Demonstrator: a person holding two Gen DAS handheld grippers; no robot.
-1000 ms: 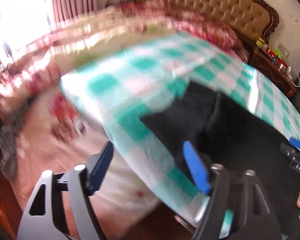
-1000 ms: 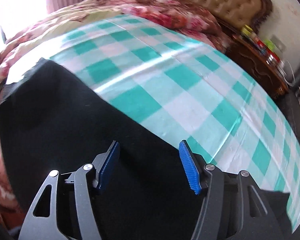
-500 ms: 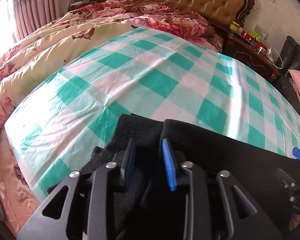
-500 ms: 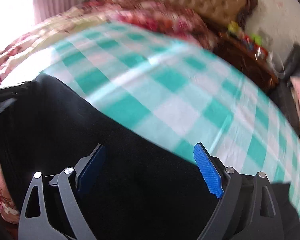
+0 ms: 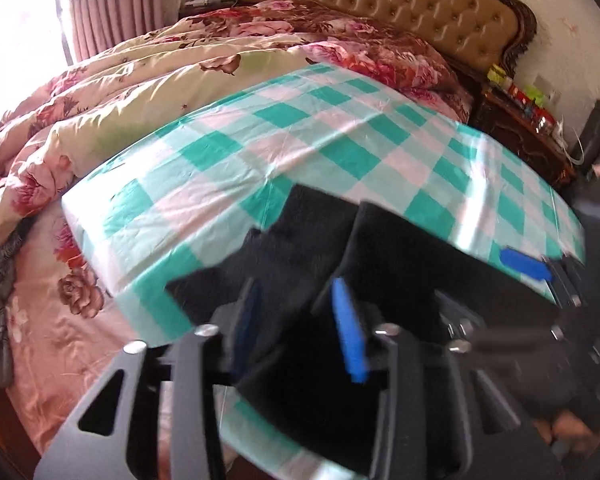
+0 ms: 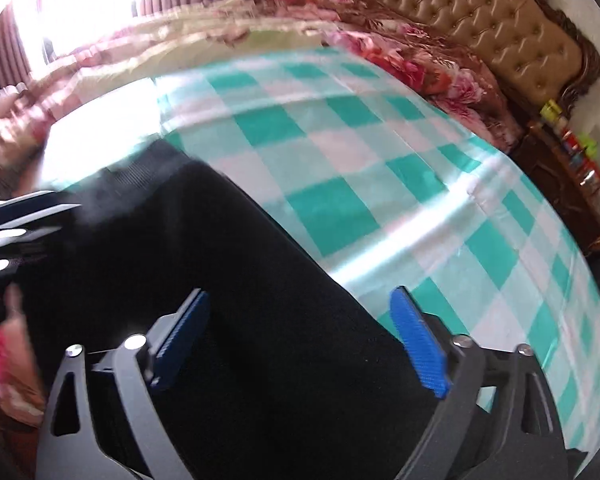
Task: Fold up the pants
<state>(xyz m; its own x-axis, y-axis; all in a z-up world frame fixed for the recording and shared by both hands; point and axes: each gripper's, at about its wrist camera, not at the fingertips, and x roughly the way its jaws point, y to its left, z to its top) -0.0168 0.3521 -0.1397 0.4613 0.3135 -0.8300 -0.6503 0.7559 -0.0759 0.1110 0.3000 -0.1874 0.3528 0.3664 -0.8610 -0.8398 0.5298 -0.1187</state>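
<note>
Fingers on the left gripper (image 5: 296,320) have just been closing and are now pinching a bunched fold of the black pants (image 5: 400,264), cloth clearly sitting between the blue pads. A second ago that same pair was spread wide over the edge of the checkered sheet (image 5: 228,168) with nothing caught, so a hold is finally happening on that side. Over on the right gripper (image 6: 300,336), the fingers have been opening instead and are standing wide with nothing between them, just hovering above the flat black cloth, whereas a second back they were set noticeably narrower.

Pants are lying across the near side of the sheet on the bed (image 5: 60,344), one leg end poking out toward the middle and the rest running off to the right. My read is that the left side is getting ready to drag or lift its end while the right is still lining up for a bite, so the actual fold isn't started yet. Floral quilt (image 5: 180,72) is piled behind, well clear.
</note>
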